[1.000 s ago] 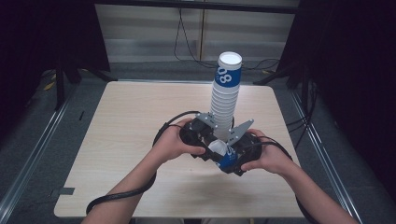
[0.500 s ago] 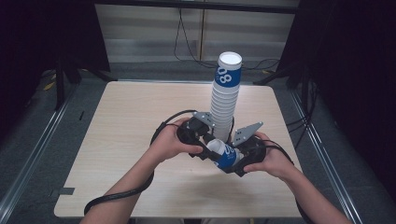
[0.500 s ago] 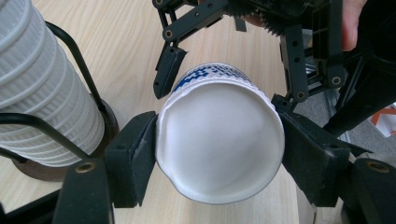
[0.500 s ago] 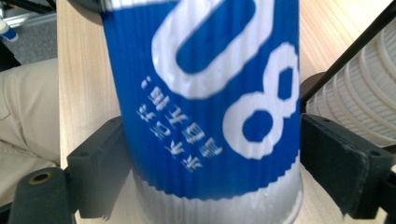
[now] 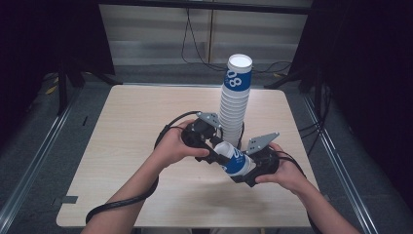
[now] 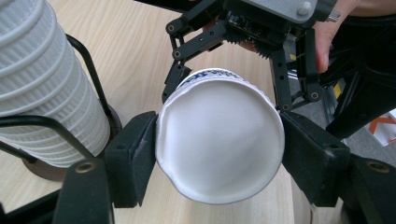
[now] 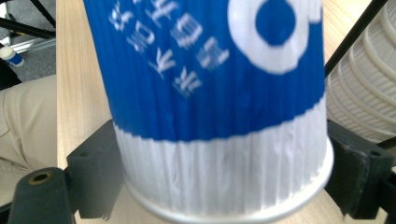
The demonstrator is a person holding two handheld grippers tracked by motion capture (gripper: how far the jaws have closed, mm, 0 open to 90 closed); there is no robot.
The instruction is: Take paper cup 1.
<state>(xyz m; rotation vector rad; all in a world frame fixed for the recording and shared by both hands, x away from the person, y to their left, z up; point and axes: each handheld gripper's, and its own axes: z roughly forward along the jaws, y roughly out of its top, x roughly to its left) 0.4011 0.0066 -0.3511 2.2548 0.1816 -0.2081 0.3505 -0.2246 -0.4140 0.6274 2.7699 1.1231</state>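
Note:
A blue-and-white paper cup lies tilted on its side above the table, held between both grippers. In the left gripper view its white base faces the camera, and my left gripper is shut on that end, both pads touching it. In the right gripper view the white ribbed rim end sits between the pads of my right gripper, which is shut on it. In the high view the left gripper is up-left of the cup and the right gripper down-right of it.
A tall stack of upturned cups stands just behind the grippers in a black wire holder on a round brown foot. The wooden table has open room at its left. Cables trail from both grippers.
Both hands have shifted a little to the right and toward the person, with the cup still held between the two grippers.

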